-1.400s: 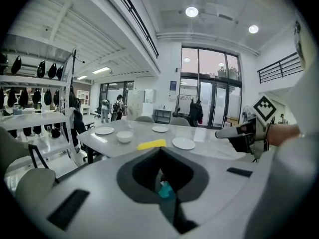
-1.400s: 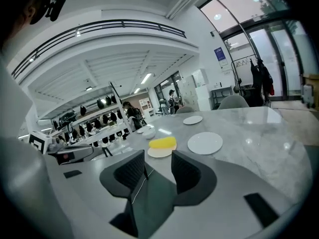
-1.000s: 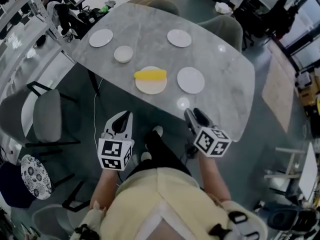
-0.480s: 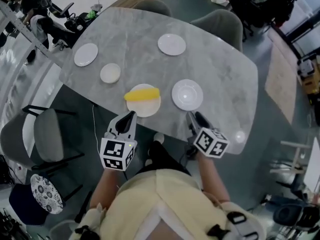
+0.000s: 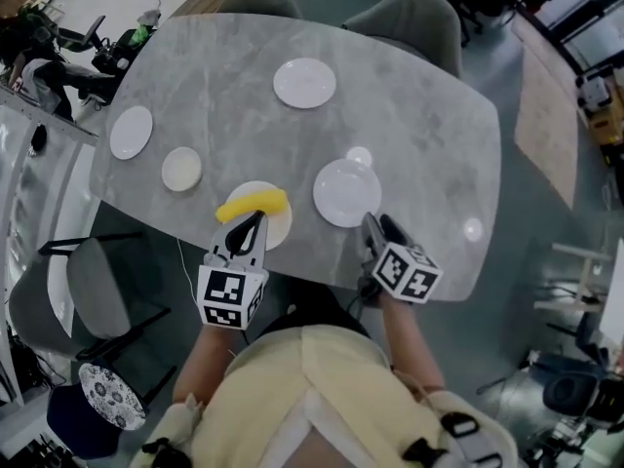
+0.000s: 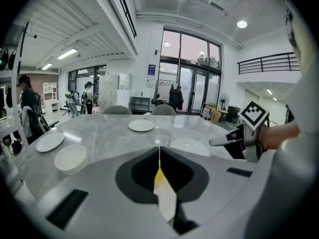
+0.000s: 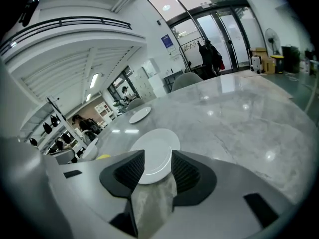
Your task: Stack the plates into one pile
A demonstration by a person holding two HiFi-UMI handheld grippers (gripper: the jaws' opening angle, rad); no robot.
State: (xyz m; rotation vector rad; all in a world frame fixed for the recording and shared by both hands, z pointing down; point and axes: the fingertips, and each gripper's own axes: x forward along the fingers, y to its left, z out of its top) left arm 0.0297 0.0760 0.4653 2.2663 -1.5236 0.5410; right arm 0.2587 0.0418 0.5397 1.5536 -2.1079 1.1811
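Observation:
Several plates lie apart on the grey marble table (image 5: 429, 135). A white plate (image 5: 347, 192) sits just beyond my right gripper (image 5: 372, 225), which is open; the same plate (image 7: 156, 153) shows through the gap between its jaws. A cream plate (image 5: 278, 224) carrying a yellow object (image 5: 252, 204) lies under the tip of my left gripper (image 5: 251, 225), which is shut with nothing in it. Further off are a white plate (image 5: 304, 83), another white plate (image 5: 131, 132) and a small dish (image 5: 181, 169). In the left gripper view the right gripper (image 6: 234, 139) points at the near plate (image 6: 189, 146).
Grey chairs stand at the table's far side (image 5: 408, 19) and near left (image 5: 93, 286). A patterned stool (image 5: 112, 395) is at the lower left. Shelving and gear (image 5: 39, 57) line the left side. People stand in the background (image 6: 26, 103).
Both grippers have moved forward from over the floor to the table's near edge. The table and its plates now sit closer in the head view. Neither gripper has taken hold of anything.

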